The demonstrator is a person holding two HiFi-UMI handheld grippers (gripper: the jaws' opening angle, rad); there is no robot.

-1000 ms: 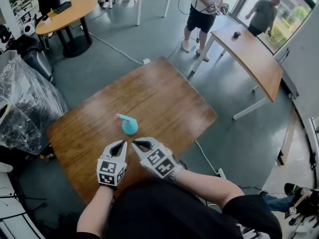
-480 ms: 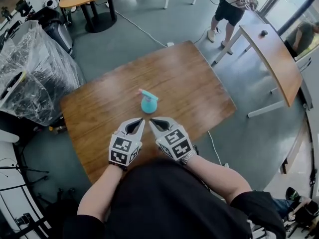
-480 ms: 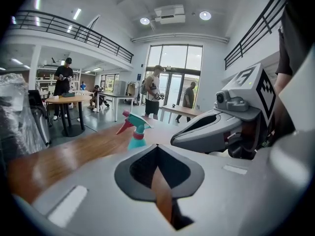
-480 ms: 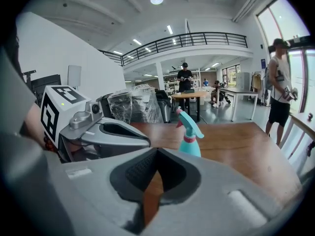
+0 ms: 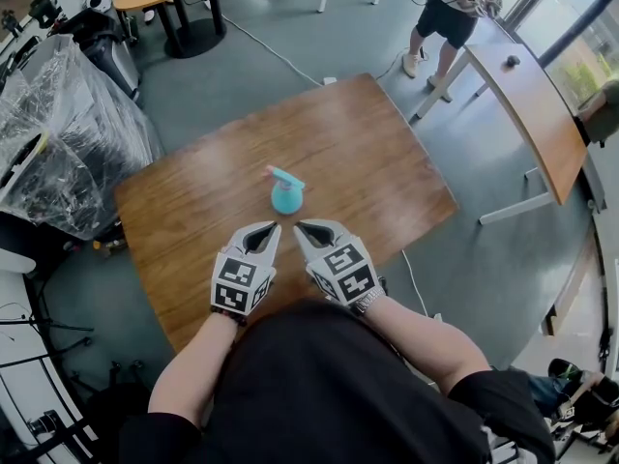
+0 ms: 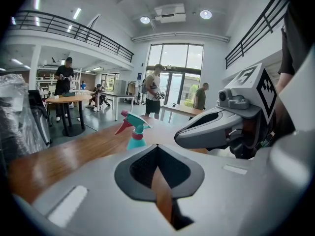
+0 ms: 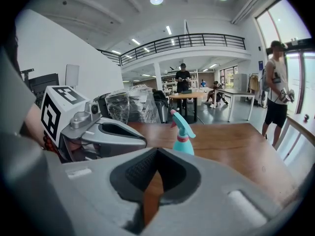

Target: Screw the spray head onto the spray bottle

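Spray bottle (image 7: pixel 183 137), base hidden behind right tongs (image 7: pixel 157 151)

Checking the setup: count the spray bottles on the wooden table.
1. A teal plastic spray bottle stands upright near the middle of the brown wooden table; none looks hidden.

Bright, even daylight comes through tall windows (image 6: pixel 187 58), helped by ceiling lamps (image 7: pixel 156 0). The desk (image 5: pixel 358 153) carries a pale sheen and faint shadows. Both gripper views bend strongly, with dark corners.
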